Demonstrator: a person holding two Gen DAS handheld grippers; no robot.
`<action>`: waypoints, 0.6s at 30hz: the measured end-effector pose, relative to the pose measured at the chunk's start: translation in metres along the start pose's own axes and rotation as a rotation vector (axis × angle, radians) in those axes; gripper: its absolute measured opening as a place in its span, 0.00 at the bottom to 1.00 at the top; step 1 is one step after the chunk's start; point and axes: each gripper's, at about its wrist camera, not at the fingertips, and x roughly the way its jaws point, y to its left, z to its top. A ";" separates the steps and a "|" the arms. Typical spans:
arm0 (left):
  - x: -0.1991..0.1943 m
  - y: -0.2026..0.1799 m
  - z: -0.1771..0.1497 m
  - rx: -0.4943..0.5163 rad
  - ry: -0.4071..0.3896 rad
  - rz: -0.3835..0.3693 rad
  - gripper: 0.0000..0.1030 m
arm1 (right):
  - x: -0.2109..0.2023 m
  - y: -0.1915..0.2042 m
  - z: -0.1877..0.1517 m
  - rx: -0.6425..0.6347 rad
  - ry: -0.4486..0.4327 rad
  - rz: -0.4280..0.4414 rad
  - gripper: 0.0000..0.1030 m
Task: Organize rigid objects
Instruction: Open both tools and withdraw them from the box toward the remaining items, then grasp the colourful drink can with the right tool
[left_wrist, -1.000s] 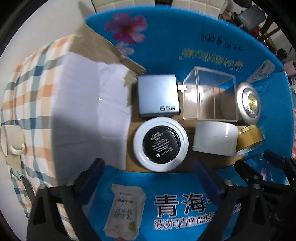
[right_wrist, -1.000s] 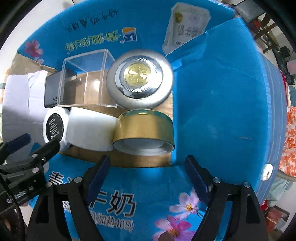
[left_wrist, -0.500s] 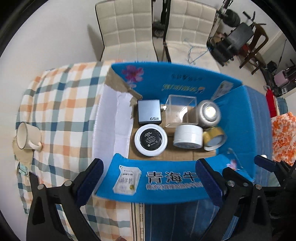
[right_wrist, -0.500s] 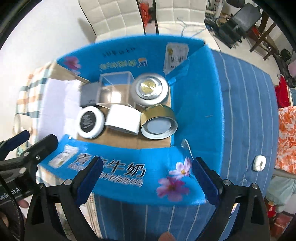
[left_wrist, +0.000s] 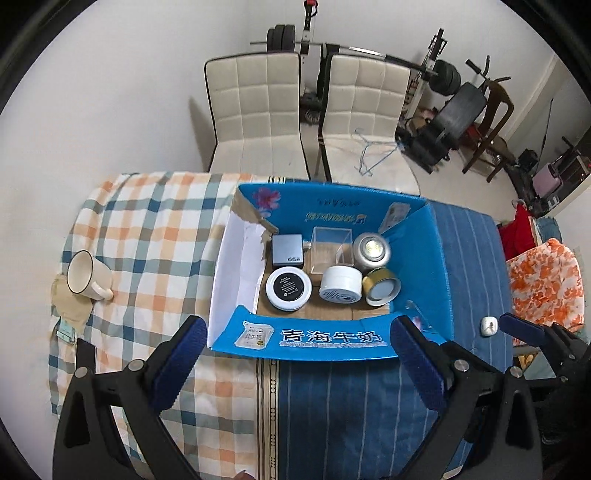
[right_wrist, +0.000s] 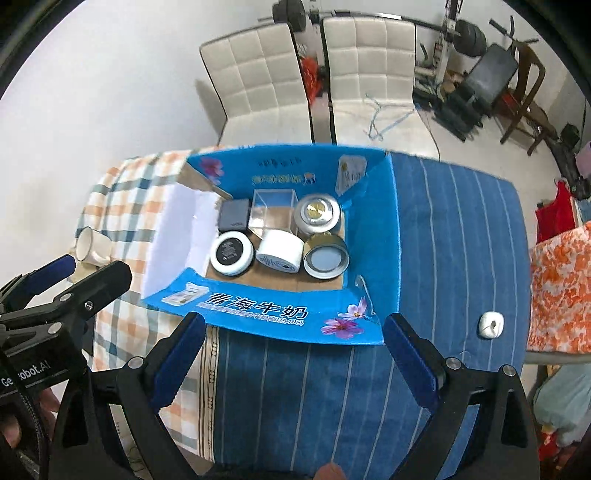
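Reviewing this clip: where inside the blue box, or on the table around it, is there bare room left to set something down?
Inside the blue cardboard box, the six items pack the floor; only a brown strip along the near flap stays bare. Outside, the blue striped cloth right of the box is open up to the small white case. The checked cloth is free between the box and the white mug.

Home: dining chairs (left_wrist: 258, 110), weight bench (left_wrist: 458, 114), tablecloth (left_wrist: 147, 229).

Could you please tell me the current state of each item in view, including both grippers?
Cardboard box: flaps open.
Clear case: empty, upright.
Gold tin: on its side.
White jar: on its side.
Mug: on its side, outside box.
Left gripper: open, empty.
Right gripper: open, empty.
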 end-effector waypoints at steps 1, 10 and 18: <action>-0.003 -0.002 0.000 -0.002 -0.005 -0.002 0.99 | -0.007 0.000 -0.002 -0.001 -0.008 0.014 0.96; -0.008 -0.080 -0.013 0.138 -0.066 -0.020 0.99 | -0.037 -0.077 -0.034 0.112 -0.048 -0.030 0.96; 0.057 -0.204 -0.053 0.372 -0.021 0.005 0.99 | 0.018 -0.227 -0.109 0.353 0.134 -0.204 0.96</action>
